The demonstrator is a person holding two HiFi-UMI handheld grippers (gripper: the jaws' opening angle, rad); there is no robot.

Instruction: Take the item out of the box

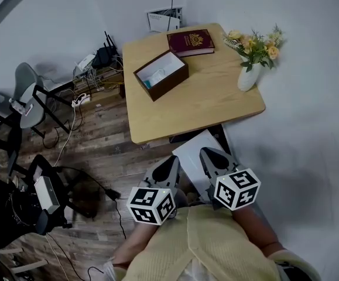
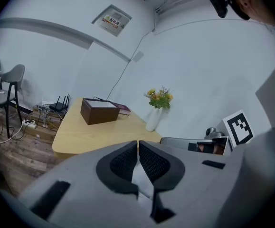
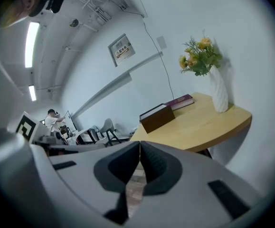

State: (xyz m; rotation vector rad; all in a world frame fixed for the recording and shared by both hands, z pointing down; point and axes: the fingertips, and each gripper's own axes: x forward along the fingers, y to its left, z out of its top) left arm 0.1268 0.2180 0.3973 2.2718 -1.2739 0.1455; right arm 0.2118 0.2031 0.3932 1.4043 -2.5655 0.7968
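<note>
An open dark brown box (image 1: 161, 74) stands on the wooden table (image 1: 216, 101), towards its far left, with a pale item (image 1: 156, 75) lying inside. The box (image 2: 98, 111) shows far ahead in the left gripper view, and the box (image 3: 157, 117) is also distant in the right gripper view. Both grippers hang side by side in front of the person, short of the table's near edge. My left gripper (image 1: 174, 160) is shut with nothing between its jaws. My right gripper (image 1: 207, 153) is shut and empty too.
A maroon book (image 1: 191, 41) lies behind the box. A white vase with yellow flowers (image 1: 250, 69) stands at the table's right edge. A white chair seat (image 1: 195, 151) sits under the near edge. Chairs, cables and a router (image 1: 102, 56) crowd the wooden floor at left.
</note>
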